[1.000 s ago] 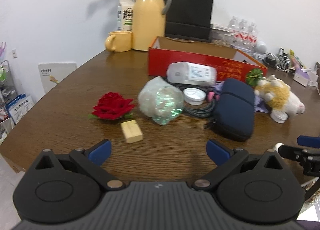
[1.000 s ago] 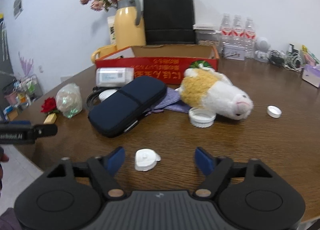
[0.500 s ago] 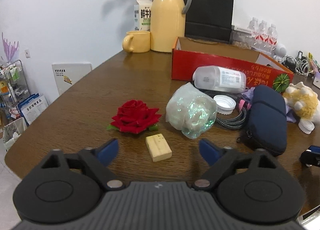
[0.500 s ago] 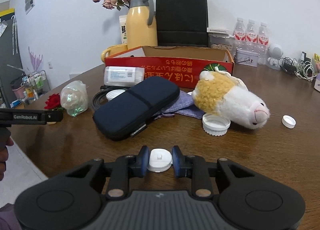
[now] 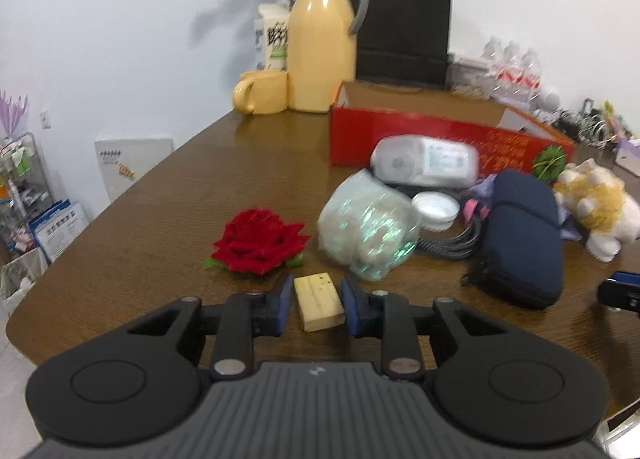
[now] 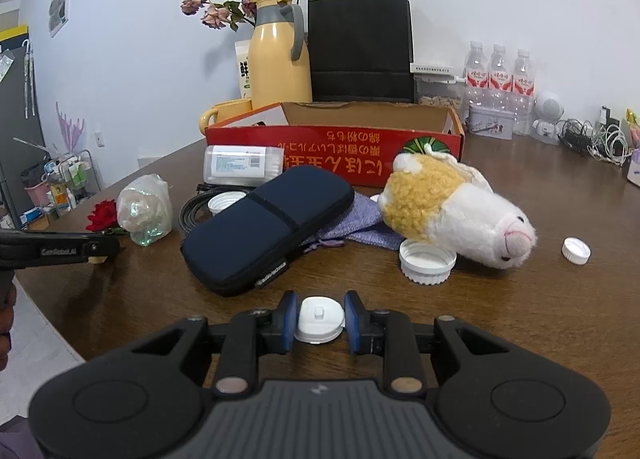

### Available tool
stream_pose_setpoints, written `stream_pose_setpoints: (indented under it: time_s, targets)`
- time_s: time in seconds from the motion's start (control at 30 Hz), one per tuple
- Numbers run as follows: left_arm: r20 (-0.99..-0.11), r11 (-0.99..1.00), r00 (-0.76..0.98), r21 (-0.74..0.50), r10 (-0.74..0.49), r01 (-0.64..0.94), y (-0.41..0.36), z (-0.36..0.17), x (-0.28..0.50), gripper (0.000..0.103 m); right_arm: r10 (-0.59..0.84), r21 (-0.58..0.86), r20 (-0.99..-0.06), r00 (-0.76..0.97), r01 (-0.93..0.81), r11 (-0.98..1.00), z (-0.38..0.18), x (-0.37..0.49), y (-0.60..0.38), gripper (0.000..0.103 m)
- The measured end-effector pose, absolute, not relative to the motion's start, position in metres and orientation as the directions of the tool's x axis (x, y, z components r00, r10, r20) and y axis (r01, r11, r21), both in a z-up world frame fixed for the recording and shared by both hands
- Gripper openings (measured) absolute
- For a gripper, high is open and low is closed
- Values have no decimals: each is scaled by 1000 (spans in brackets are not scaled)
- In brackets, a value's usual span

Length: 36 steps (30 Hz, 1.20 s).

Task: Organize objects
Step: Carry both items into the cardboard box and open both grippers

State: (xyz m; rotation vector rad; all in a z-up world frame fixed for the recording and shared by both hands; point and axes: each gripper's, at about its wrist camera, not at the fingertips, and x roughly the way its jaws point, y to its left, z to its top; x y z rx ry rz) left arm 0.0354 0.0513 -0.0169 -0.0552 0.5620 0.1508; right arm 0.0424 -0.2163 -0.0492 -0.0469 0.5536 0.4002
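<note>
On the brown wooden surface [image 5: 168,195], the left tongs [image 5: 315,305] are clamped on a small pale wooden block [image 5: 318,301], just in front of a red fabric rose [image 5: 259,240] and a crinkled plastic bag [image 5: 368,234]. The right tongs [image 6: 320,321] grip a white plastic cap [image 6: 319,320], near a navy zip case [image 6: 264,227]. Beyond it lie a plush toy [image 6: 452,211] and an open red box [image 6: 336,155].

Both cameras sit low over the brown wooden table [image 5: 168,195], looking slightly down toward the open red cardboard box [image 5: 404,135] by the wall. The left view stands nearer the box's left end; both share the navy zip case [image 6: 264,227].
</note>
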Motion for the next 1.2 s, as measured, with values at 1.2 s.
stream_pose_setpoints:
  time_s: [1.2]
  targets:
    - [-582, 993, 805, 40, 117, -115, -19, 49, 314, 28, 211, 26, -534, 819, -233, 972, 1, 294, -177, 24]
